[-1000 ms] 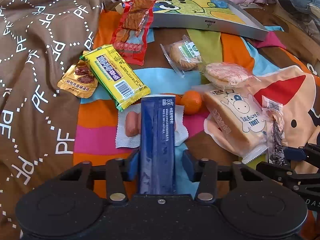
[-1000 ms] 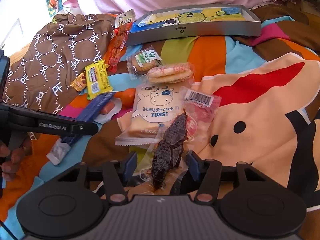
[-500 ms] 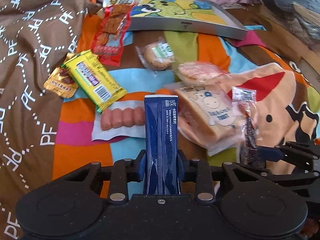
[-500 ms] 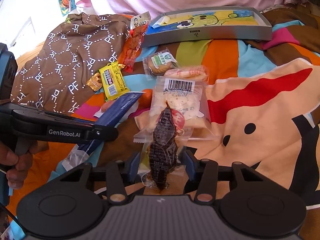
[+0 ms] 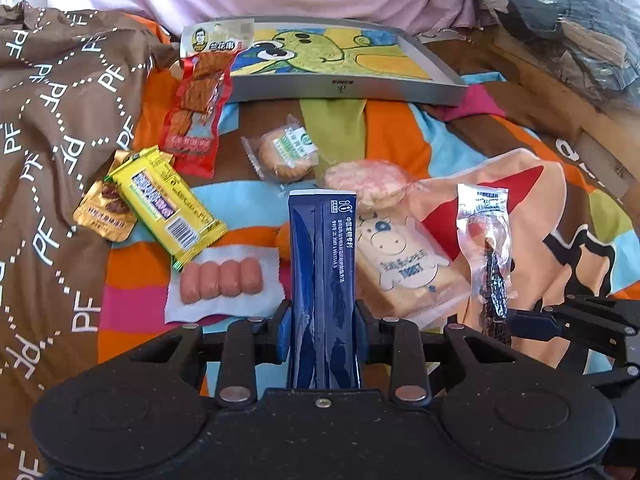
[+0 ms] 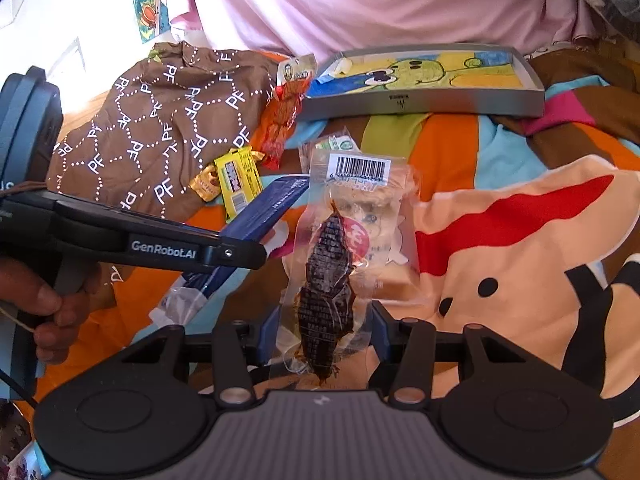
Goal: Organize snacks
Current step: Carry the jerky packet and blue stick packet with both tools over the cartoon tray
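Right gripper [image 6: 323, 334]: jaws clamped on clear dried-meat packet [image 6: 332, 280]; left gripper [image 6: 224, 254] alongside, gripping blue packet [image 6: 264, 212].

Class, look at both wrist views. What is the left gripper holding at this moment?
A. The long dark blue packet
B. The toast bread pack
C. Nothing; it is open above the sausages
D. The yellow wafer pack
A. In the left wrist view the left gripper is closed on the long dark blue packet, which stands up between its fingers; the yellow wafer pack lies untouched on the blanket.
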The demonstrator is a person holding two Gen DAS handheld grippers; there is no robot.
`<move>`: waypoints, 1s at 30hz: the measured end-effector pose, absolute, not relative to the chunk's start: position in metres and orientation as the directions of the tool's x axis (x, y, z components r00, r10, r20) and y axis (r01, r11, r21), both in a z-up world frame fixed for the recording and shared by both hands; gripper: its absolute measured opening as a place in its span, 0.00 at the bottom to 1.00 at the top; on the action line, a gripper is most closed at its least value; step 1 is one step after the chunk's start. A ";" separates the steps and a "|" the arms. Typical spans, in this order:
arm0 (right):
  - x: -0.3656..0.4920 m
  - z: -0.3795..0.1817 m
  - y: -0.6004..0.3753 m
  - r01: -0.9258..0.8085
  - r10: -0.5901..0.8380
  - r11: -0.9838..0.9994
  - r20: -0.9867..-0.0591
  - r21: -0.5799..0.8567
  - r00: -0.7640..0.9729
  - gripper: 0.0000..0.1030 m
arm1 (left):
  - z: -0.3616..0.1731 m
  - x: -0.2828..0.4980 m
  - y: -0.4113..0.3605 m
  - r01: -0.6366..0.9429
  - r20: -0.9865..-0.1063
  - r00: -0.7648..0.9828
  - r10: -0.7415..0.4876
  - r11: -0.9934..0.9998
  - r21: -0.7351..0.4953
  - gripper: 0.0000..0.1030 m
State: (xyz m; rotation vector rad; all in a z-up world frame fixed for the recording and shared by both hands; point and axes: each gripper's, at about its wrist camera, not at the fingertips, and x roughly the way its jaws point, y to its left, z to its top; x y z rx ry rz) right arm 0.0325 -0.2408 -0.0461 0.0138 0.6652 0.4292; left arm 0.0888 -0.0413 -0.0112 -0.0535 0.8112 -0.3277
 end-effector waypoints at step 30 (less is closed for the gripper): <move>0.238 0.037 -0.291 -0.090 0.171 0.962 -0.314 0.256 0.934 0.50 | 0.074 0.291 -0.065 0.156 -0.415 0.884 -0.217 0.972 -0.178 0.32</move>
